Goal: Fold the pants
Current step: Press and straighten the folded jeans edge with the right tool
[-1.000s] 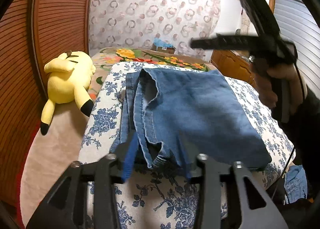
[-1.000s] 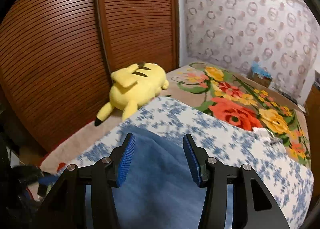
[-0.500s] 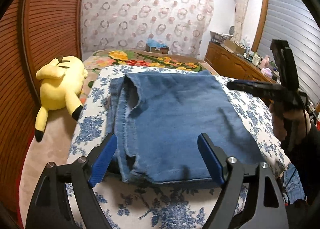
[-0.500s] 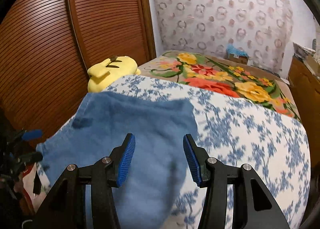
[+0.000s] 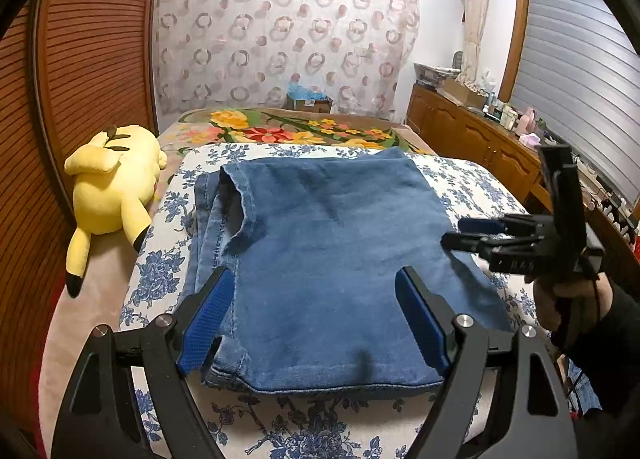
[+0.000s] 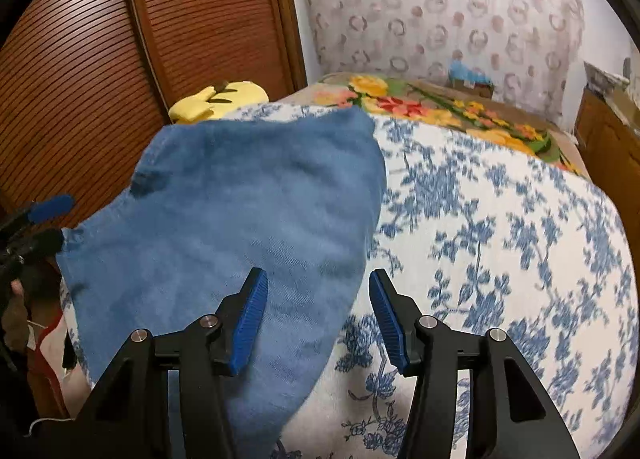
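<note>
Blue denim pants (image 5: 320, 255) lie folded into a flat rectangle on the blue-flowered bed cover (image 5: 304, 427); layered edges show at their left side. My left gripper (image 5: 316, 323) is open and empty, above the near edge of the pants. My right gripper (image 6: 318, 319) is open and empty, above the right edge of the pants (image 6: 240, 227). The right gripper also shows in the left wrist view (image 5: 472, 233), at the right side of the pants. The left gripper shows at the left edge of the right wrist view (image 6: 44, 225).
A yellow plush toy (image 5: 110, 187) lies left of the pants, against the brown slatted wardrobe doors (image 5: 96, 55). A floral blanket (image 5: 288, 133) covers the far end of the bed. A wooden sideboard (image 5: 480, 139) with clutter stands at the right.
My left gripper opened wide, let go of the pants' near edge and drew back. My right gripper came down from above to the right side of the pants, still open.
</note>
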